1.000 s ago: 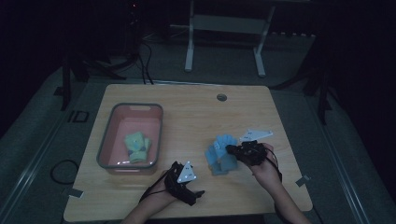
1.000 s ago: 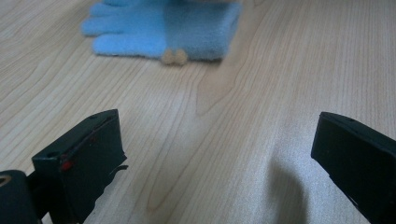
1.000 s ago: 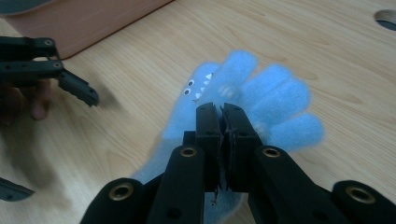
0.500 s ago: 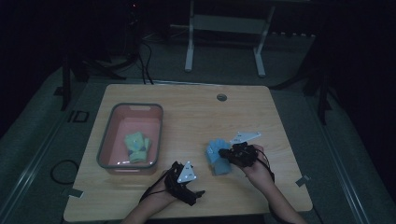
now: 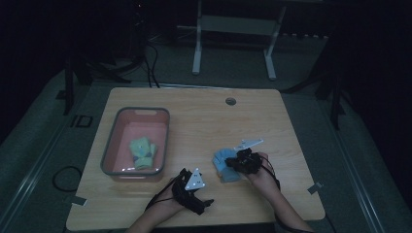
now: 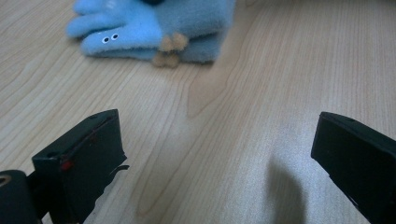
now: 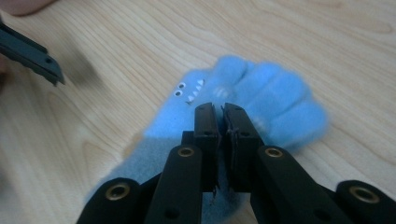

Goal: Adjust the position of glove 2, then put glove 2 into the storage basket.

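Two black jaws of the right gripper (image 7: 220, 109) are standing almost together, only a thin slit between them, over the blue glove (image 7: 243, 100). They are pressing down on the fleece or pinching a fold of it; which one is hard to tell, since no cloth is showing clearly inside the slit. In the high view the right gripper (image 5: 241, 160) is sitting directly on the glove (image 5: 224, 162), which is lying flat on the bench (image 5: 204, 121), nearer the front edge than the back and toward the right side. Its fingers are pointing away from the person, and small eyes and white teeth are stitched on one of them, so it is probably a child's novelty glove.

Farther out, the left gripper (image 5: 194, 187) is resting near the front edge, jaws spread wide and holding nothing, aimed across the bare wood at the glove (image 6: 154, 28); it seems to be waiting its turn. Toward the left edge a pink bin (image 5: 160, 141) with a grey rim is holding a green glove (image 5: 142, 151), which suggests the blue one is heading there as well.
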Motion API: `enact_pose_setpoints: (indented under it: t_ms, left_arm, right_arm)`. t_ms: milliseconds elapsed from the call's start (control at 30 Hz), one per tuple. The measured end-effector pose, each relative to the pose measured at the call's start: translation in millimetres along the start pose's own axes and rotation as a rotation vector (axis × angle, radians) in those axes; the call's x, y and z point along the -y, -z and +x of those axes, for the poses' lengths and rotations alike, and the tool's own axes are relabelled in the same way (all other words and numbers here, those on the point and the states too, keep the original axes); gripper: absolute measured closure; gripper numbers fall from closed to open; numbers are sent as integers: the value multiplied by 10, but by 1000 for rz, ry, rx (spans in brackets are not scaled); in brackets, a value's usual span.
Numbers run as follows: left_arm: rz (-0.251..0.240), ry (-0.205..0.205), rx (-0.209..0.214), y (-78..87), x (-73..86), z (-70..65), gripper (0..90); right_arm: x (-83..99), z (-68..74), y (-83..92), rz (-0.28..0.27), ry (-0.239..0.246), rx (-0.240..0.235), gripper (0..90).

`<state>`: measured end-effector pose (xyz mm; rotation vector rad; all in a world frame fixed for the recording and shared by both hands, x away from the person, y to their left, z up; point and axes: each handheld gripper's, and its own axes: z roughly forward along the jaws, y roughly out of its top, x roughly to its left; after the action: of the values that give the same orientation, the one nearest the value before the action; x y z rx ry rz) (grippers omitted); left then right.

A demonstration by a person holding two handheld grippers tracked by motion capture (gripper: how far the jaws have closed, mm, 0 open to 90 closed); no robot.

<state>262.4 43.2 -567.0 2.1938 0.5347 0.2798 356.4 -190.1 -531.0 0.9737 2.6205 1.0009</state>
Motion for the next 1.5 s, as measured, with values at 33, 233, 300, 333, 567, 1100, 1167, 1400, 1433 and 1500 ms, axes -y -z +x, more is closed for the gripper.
enact_pose_setpoints:
  t_ms: [33, 233, 300, 333, 567, 1100, 1167, 1400, 1433, 1500]
  left_arm:
    - [1, -2, 0, 1, -1, -2, 27]
    - [-6, -4, -10, 8, -17, -14, 27]
    - [-13, -11, -19, 12, -29, -25, 27]
    - [-26, -13, -27, 20, -41, -32, 27]
    - [-34, 44, -71, 75, -137, -37, 44]
    - [11, -57, -6, 0, -311, -135, 71]
    - [5, -61, 2, 2, -331, -127, 71]
    - [17, -132, 21, -81, -490, -62, 129]
    - [17, -132, 21, -81, -490, -62, 129]
    - [15, -164, 22, -144, -555, -59, 148]
  right_arm:
    - [14, -2, -22, 6, -4, 4, 841]
    - [47, -6, -4, -9, -21, 2, 813]
    - [44, -7, 40, -22, -16, 4, 774]
    - [43, -8, 63, -30, -17, 3, 758]
    - [38, -63, 271, -94, -48, -8, 463]
    - [104, -249, 490, -136, -10, 3, 149]
    - [104, -284, 545, -152, -7, 7, 141]
    - [86, -409, 656, -151, -71, -69, 141]
    - [79, -415, 665, -157, -70, -63, 141]
    - [60, -432, 675, -158, -85, -74, 138]
